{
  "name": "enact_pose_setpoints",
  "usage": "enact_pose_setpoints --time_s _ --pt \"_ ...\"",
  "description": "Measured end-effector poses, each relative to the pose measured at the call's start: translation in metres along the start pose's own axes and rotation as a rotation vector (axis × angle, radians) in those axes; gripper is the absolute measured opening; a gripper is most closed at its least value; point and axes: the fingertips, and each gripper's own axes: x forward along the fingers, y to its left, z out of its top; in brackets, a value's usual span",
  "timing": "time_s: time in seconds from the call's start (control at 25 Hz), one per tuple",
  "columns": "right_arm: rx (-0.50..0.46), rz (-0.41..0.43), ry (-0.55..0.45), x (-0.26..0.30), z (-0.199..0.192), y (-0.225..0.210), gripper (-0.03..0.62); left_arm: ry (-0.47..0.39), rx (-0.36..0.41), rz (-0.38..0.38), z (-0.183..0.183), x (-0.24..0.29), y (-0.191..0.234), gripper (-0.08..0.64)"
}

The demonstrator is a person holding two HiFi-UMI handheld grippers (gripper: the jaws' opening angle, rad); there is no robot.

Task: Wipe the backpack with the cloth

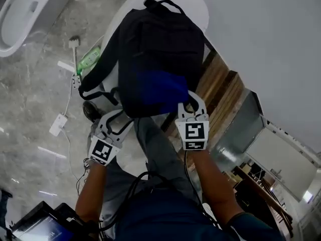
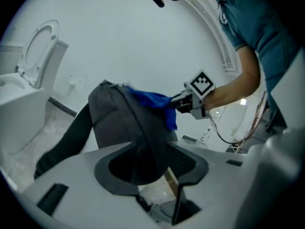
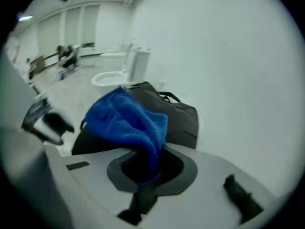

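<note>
A black backpack (image 1: pixel 155 44) lies on a white rounded top (image 1: pixel 188 1). A blue cloth (image 1: pixel 160 84) is draped over the backpack's near end. My right gripper (image 1: pixel 190 100) is at that end, shut on the cloth (image 3: pixel 126 118), which bunches up out of its jaws with the backpack (image 3: pixel 183 113) behind. My left gripper (image 1: pixel 116 117) sits at the backpack's near left corner among its straps. In the left gripper view a dark fold of the backpack (image 2: pixel 119 123) runs down between its jaws (image 2: pixel 147 168), with the cloth (image 2: pixel 152 101) and the right gripper (image 2: pixel 190 101) beyond.
A white toilet (image 1: pixel 20 14) stands at the far left on the marble floor. A white cable with a plug block (image 1: pixel 57 124) and a green bottle (image 1: pixel 90 59) lie left of the backpack. Wooden slats (image 1: pixel 220 89) and a metal frame are on the right, against a white wall.
</note>
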Motion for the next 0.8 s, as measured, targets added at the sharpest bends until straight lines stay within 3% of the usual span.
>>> enact_pose_setpoints --time_s 0.04,0.12,0.2,0.28,0.4,0.52,0.6,0.64,0.72,0.8 --pt "0.090 -0.050 0.004 -0.001 -0.016 -0.020 0.023 0.015 -0.015 0.048 -0.012 0.011 -0.011 0.195" --pt "0.160 -0.073 0.003 -0.004 -0.043 -0.023 0.023 0.007 -0.028 0.176 -0.023 0.025 -0.017 0.276" --pt "0.183 -0.006 -0.044 -0.008 -0.054 0.010 0.023 -0.040 -0.078 0.318 -0.021 0.030 -0.008 0.277" --pt "0.202 0.095 -0.110 -0.009 -0.057 0.058 0.023 -0.065 -0.114 0.415 -0.018 0.034 -0.002 0.276" --pt "0.093 0.236 -0.224 -0.008 -0.047 0.137 0.023 -0.078 -0.125 0.446 -0.020 0.037 -0.002 0.272" --pt "-0.052 0.270 -0.310 -0.003 -0.046 0.148 0.021 -0.100 -0.113 0.396 -0.020 0.038 -0.001 0.250" --pt "-0.131 0.204 -0.309 -0.006 -0.068 0.117 0.021 -0.099 -0.098 0.375 -0.019 0.038 -0.002 0.249" --pt "-0.095 0.138 -0.283 -0.005 -0.087 0.088 0.021 -0.096 -0.091 0.377 -0.020 0.039 -0.001 0.250" --pt "0.099 -0.004 -0.160 0.002 -0.133 0.024 0.021 -0.091 -0.088 0.390 -0.023 0.039 -0.001 0.250" --pt "0.258 -0.102 -0.040 0.010 -0.155 -0.005 0.021 -0.099 -0.098 0.416 -0.023 0.037 0.001 0.250"
